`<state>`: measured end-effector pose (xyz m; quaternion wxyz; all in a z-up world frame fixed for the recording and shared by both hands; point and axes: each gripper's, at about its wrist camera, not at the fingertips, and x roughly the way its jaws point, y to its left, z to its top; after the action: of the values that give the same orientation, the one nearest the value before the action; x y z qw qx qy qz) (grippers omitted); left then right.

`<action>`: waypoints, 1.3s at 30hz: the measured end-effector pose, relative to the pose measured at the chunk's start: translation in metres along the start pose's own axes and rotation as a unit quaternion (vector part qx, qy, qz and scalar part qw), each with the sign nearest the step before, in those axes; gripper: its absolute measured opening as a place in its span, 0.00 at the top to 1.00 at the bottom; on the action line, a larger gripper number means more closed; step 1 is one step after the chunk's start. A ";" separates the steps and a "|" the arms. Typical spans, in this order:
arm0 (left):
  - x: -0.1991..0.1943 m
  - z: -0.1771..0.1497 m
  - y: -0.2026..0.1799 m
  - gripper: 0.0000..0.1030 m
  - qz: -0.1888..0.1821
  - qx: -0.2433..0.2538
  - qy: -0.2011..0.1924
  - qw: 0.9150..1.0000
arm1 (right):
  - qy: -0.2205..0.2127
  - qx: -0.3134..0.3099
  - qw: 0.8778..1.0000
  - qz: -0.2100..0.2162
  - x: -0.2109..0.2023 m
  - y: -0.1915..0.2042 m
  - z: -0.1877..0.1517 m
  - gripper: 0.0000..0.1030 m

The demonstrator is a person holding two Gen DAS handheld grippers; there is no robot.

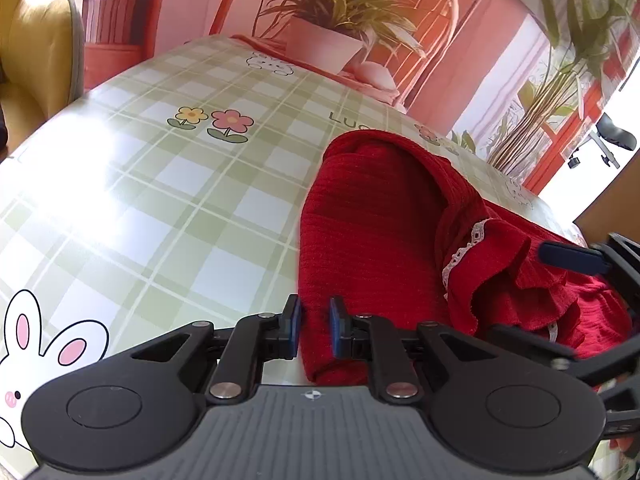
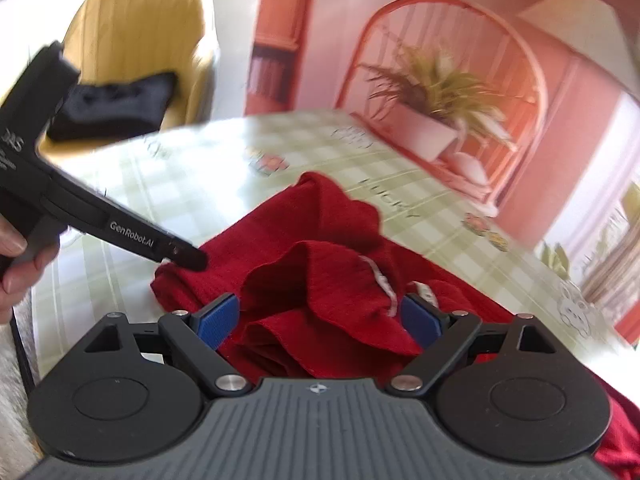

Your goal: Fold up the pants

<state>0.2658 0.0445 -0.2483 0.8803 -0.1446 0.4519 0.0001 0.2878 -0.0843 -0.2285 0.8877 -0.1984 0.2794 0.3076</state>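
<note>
Red ribbed pants [image 1: 372, 216] with white lace trim lie bunched on the table; they also show in the right wrist view [image 2: 320, 264]. My left gripper [image 1: 315, 330] has its blue pads close together around the near left edge of the red fabric. In the right wrist view the left gripper [image 2: 188, 256] touches the pants' left corner. My right gripper [image 2: 324, 320] is open, its blue pads wide apart on either side of a raised fold of the pants. Its fingertip [image 1: 568, 256] shows over the ruffled part in the left wrist view.
The table carries a green plaid cloth [image 1: 168, 200] with flowers and rabbits. A yellow chair [image 2: 132, 40] with a black garment [image 2: 116, 104] stands at the far left. A pink backdrop with printed plants [image 1: 340, 12] rises behind the table.
</note>
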 end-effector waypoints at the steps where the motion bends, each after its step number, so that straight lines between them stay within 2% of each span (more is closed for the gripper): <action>1: 0.001 -0.001 0.000 0.84 0.001 0.002 -0.001 1.000 | 0.010 -0.010 1.000 0.001 0.007 0.002 0.001 0.13; 3: 0.000 -0.002 0.000 0.84 0.001 0.007 -0.003 1.000 | 0.031 -0.028 0.999 0.003 0.018 0.004 0.001 0.16; 4: -0.001 -0.002 0.000 0.84 0.002 0.008 -0.004 1.000 | 0.040 -0.035 0.999 0.004 0.023 0.004 0.001 0.29; 5: -0.003 -0.003 0.000 0.84 0.002 0.009 -0.005 1.000 | 0.045 -0.039 0.998 0.002 0.027 0.001 0.001 0.59; 7: -0.003 -0.005 0.000 0.85 0.002 0.010 -0.007 1.000 | 0.059 -0.025 0.998 0.003 0.033 -0.011 0.001 0.92; 11: -0.005 -0.006 0.000 0.85 0.001 0.016 -0.009 1.000 | 0.037 0.084 0.996 0.016 0.028 -0.055 0.005 0.93; 14: -0.005 -0.007 0.000 0.85 0.002 0.020 -0.010 1.000 | 0.013 0.177 0.984 0.001 0.027 -0.093 0.004 0.93; 19: -0.005 -0.007 -0.002 0.85 0.007 0.029 -0.010 1.000 | -0.006 0.324 0.946 -0.026 0.031 -0.151 -0.008 0.93; 20: -0.005 -0.007 -0.002 0.85 0.008 0.030 -0.010 0.999 | -0.005 0.346 0.937 -0.035 0.033 -0.160 -0.012 0.96; 22: -0.005 -0.008 -0.003 0.85 0.010 0.031 -0.010 0.999 | 0.008 0.382 0.922 -0.056 0.040 -0.175 -0.019 0.96; 24: -0.005 -0.008 -0.003 0.85 0.012 0.029 -0.010 0.999 | 0.031 0.389 0.917 -0.082 0.046 -0.185 -0.022 0.96; 26: -0.006 -0.006 -0.004 0.84 0.014 0.028 -0.008 0.999 | 0.049 0.379 0.917 -0.114 0.044 -0.186 -0.019 0.87; 27: -0.007 -0.005 -0.004 0.83 0.016 0.025 -0.008 1.000 | 0.045 0.369 0.920 -0.124 0.039 -0.187 -0.014 0.87; 29: -0.010 -0.002 -0.001 0.78 0.016 0.010 -0.012 1.000 | 0.034 0.340 0.929 -0.140 0.029 -0.182 -0.004 0.77; 31: -0.014 0.001 0.000 0.71 0.014 0.006 -0.024 1.000 | 0.016 0.302 0.943 -0.140 0.021 -0.174 0.011 0.74; 32: -0.015 0.002 0.000 0.63 0.015 0.008 -0.027 0.999 | 0.009 0.284 0.950 -0.132 0.019 -0.169 0.020 0.74; 33: -0.014 0.003 0.000 0.59 0.016 0.007 -0.027 0.999 | 0.000 0.268 0.956 -0.121 0.017 -0.165 0.030 0.74; 35: -0.009 0.004 0.002 0.59 0.010 -0.008 -0.018 1.000 | -0.007 0.241 0.967 -0.086 0.020 -0.153 0.047 0.74; 37: -0.004 0.003 0.005 0.61 -0.004 -0.027 -0.005 1.000 | 0.005 0.208 0.977 -0.042 0.029 -0.135 0.066 0.74; 39: -0.003 0.001 0.003 0.62 -0.008 -0.026 -0.004 1.000 | 0.017 0.170 0.985 -0.002 0.042 -0.116 0.083 0.74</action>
<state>0.2641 0.0478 -0.2464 0.8781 -0.1714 0.4467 0.0056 0.4226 -0.1068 -0.1702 0.9041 -0.0498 0.3426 0.2506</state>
